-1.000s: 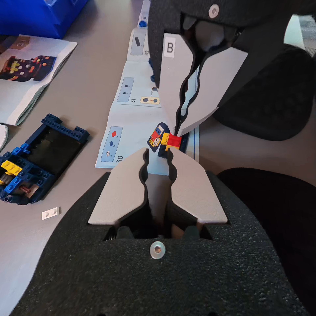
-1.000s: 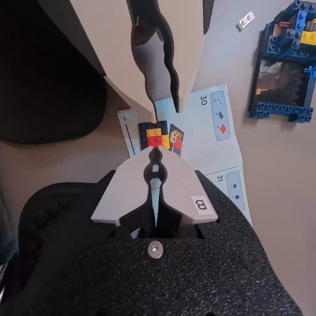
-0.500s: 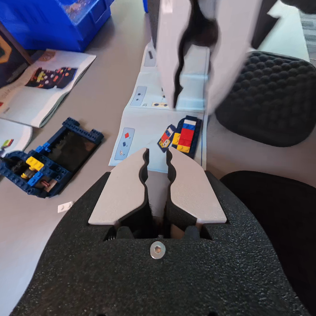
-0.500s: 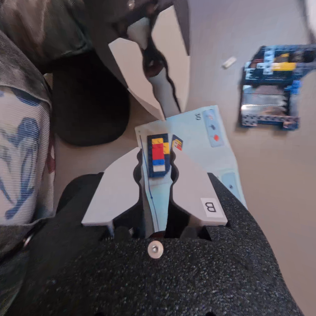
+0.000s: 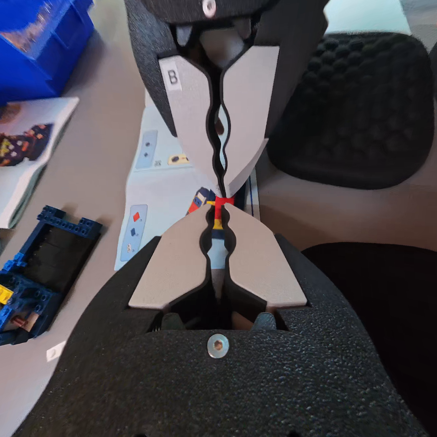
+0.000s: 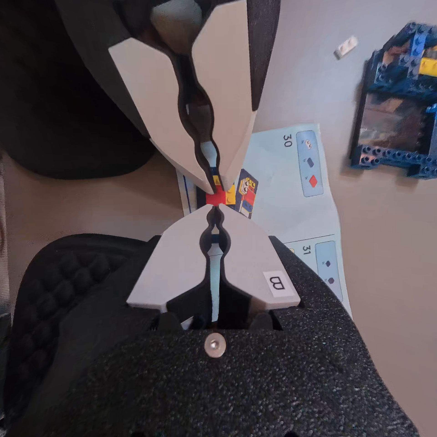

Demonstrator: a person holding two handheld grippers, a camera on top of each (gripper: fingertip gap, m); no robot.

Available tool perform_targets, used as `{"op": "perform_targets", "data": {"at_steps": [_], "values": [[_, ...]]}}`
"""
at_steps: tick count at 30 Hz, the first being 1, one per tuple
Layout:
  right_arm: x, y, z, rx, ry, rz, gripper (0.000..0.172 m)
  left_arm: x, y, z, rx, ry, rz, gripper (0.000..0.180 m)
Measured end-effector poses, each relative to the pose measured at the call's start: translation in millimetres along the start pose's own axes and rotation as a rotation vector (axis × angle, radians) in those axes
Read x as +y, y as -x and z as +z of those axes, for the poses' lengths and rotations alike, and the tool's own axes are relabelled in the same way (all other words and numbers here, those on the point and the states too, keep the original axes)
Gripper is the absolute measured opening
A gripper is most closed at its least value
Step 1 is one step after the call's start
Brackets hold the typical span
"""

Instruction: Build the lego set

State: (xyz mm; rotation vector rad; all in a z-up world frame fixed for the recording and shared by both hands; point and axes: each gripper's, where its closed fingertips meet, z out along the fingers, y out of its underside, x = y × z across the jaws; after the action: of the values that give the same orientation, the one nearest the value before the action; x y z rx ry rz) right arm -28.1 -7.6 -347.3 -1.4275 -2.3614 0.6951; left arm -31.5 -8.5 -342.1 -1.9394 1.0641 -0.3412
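Fingers of the left gripper (image 5: 218, 208) stand narrowly apart above the small brick assembly (image 5: 218, 214) on the light-blue instruction sheet (image 5: 163, 186), holding nothing. Right gripper (image 6: 215, 206) has its fingers together, tips touching the red brick (image 6: 215, 197). To one side, on the grey surface (image 5: 99, 132), lie a dark-blue brick frame (image 5: 56, 246) and a white plate (image 6: 345, 46).
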Motion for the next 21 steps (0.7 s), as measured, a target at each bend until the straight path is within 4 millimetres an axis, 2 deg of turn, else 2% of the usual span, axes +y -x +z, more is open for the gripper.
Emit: {"op": "perform_targets", "data": {"at_steps": [5, 7, 8, 10, 11, 14, 16, 18, 21], "values": [[0.9, -0.1, 0.5, -0.001, 0.05, 0.085, 0.0, 5.5, 1.3, -0.4, 0.003, 0.031, -0.029, 0.007], [0.1, 0.9, 0.4, 0.02, 0.042, -0.023, 0.0, 3.8, 7.2, -8.1, -0.003, -0.007, -0.089, 0.016], [-1.5, 5.6, -0.3, -0.001, 0.015, -0.053, 0.012, 4.0, 9.8, -12.2, -0.002, -0.022, -0.116, 0.022], [-10.5, 7.5, -6.0, -0.021, -0.091, 0.007, 0.035, 8.9, 12.6, -16.7, 0.005, -0.016, -0.143, 0.029], [-12.2, 6.4, -9.1, -0.027, -0.133, 0.042, 0.041, 11.8, 12.4, -16.8, 0.009, -0.001, -0.142, 0.031], [7.6, 0.3, -6.1, 0.013, -0.091, 0.062, 0.055, 19.8, 7.8, -13.2, 0.029, 0.058, -0.115, 0.032], [11.9, 1.5, -2.8, 0.028, -0.098, 0.046, 0.048, 25.8, 4.0, -11.0, 0.046, 0.101, -0.1, 0.033], [15.1, 0.2, 0.6, 0.055, -0.091, 0.019, 0.033, 26.1, 2.8, -11.8, 0.059, 0.099, -0.111, 0.033], [14.5, -0.2, 1.0, 0.056, -0.091, -0.023, 0.033, 28.9, 2.8, -14.6, 0.076, 0.104, -0.146, 0.034]]}}
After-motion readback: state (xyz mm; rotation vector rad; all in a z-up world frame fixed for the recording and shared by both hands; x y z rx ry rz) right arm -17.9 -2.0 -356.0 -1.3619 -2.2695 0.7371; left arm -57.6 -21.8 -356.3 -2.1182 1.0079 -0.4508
